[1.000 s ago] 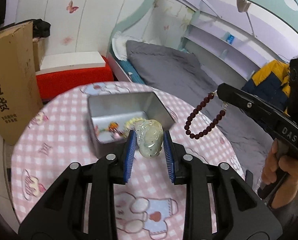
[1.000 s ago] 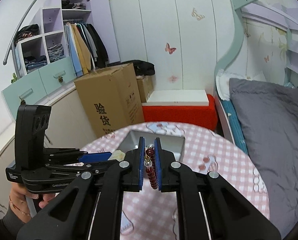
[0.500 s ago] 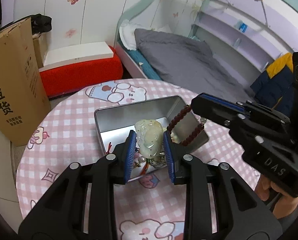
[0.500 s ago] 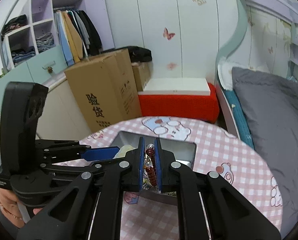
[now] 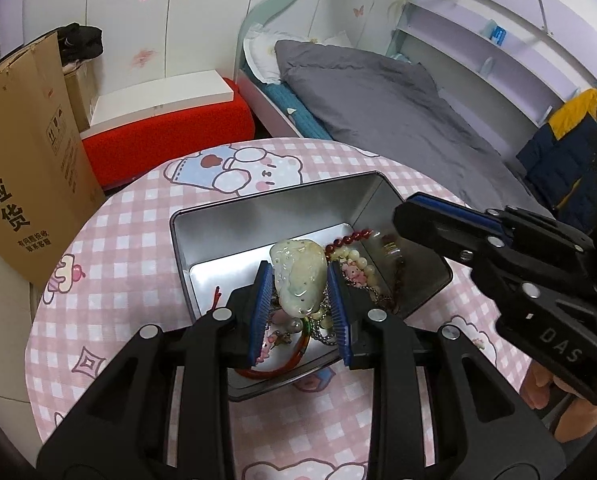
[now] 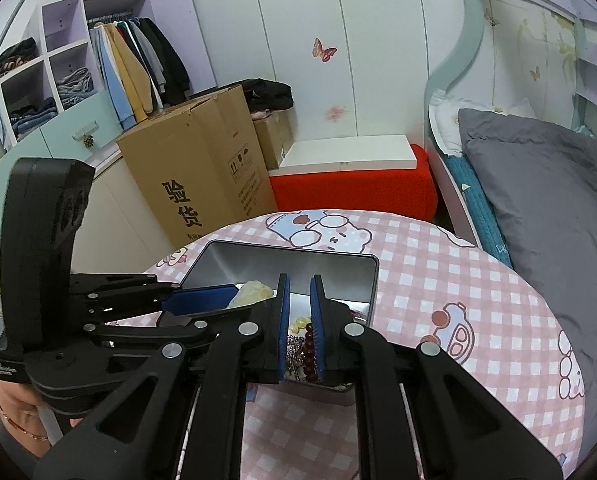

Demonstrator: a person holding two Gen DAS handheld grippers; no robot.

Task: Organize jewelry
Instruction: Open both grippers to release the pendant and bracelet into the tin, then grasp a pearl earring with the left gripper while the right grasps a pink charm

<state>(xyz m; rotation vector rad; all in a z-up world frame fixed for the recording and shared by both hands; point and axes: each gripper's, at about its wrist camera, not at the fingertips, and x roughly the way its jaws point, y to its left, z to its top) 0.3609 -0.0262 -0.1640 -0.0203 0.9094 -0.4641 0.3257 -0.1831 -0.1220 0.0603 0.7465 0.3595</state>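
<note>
We see a round table (image 5: 138, 264) with a pink checked cloth. A shiny tin (image 5: 258, 220) sits near the middle of it, with its lid off.

The left gripper (image 5: 300, 280) hangs over the near side of the tin. Its two blue pads pinch a pale green stone (image 5: 298, 276) between them. The stone stands up between the pads, above the other jewelry. We see the same gripper (image 6: 202, 300) from the other side too, with the stone (image 6: 254, 292) poking out past its pad.

The right gripper (image 6: 298, 312) is over the tin's right end. There is a small gap between its pads. A string of dark red beads (image 6: 309, 344) sits in that gap, close against the right pad, and we cannot tell if the pads really squeeze it. In the left view some of the red beads (image 5: 348, 238) lie on the tin's floor near the far right corner.

Under the stone the tin holds a heap of jewelry (image 5: 354, 268): pale beads, a pink charm, a silver chain and a red and green bangle (image 5: 294, 360) by the near wall. The far left part of the tin's floor is bare.

A hand (image 6: 22, 412) holds the left gripper at the left edge of the table.
</note>
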